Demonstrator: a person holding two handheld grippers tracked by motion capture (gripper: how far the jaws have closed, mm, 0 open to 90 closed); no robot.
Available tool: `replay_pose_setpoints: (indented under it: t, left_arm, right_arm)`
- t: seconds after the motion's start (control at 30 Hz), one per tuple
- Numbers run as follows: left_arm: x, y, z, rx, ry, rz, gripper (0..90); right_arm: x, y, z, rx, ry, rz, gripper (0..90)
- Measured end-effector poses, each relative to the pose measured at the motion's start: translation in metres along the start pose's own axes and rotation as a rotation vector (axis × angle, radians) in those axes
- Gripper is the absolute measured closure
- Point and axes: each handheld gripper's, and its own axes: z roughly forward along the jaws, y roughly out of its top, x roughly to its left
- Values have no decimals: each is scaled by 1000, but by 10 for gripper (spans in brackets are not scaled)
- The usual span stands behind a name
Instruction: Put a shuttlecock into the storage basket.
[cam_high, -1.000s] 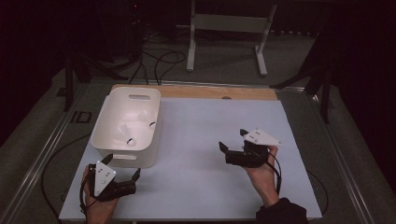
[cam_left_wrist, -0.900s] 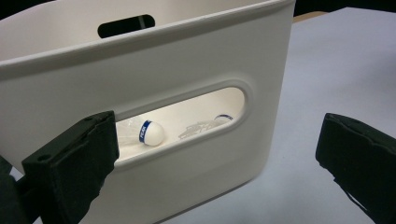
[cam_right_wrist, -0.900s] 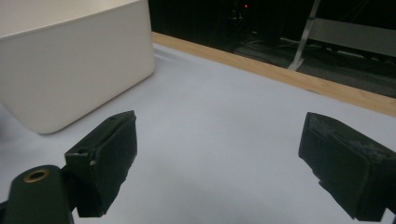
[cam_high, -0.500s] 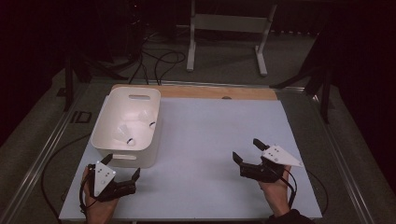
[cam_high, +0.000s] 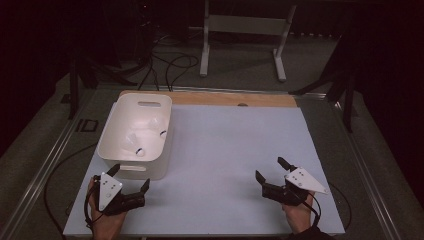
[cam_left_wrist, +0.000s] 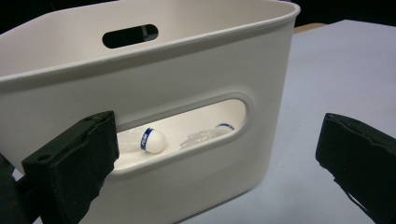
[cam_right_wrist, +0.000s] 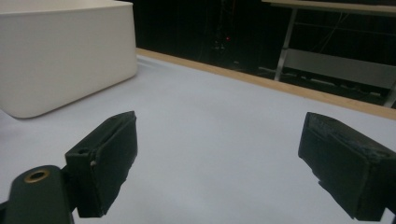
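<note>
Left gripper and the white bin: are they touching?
Apart. The left gripper view shows the left gripper open with the bin beyond its jaws; the high view shows table between them.

1. The high view hangs above my side of the table (cam_high: 240, 145) and looks forward and down; my hands come in at its bottom edge, and the dark floor lies beyond the far edge.
2. The left gripper view rides on my left gripper (cam_left_wrist: 210, 172), low and very near the white bin (cam_left_wrist: 154, 84), facing its side wall and handle slot.
3. The right gripper view rides on my right gripper (cam_right_wrist: 219, 168), just above the table top, facing across it toward the far wooden edge (cam_right_wrist: 261, 81).
4. All three views share the bin and the table's pale surface.
</note>
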Motion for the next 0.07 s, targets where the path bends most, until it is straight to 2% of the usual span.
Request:
replay_pose_setpoints:
  t: [0.07]
  left_arm:
    - [0,0,0,0,3,-1,0]
  right_arm:
    - [-1,-2,0,4,4,7,116]
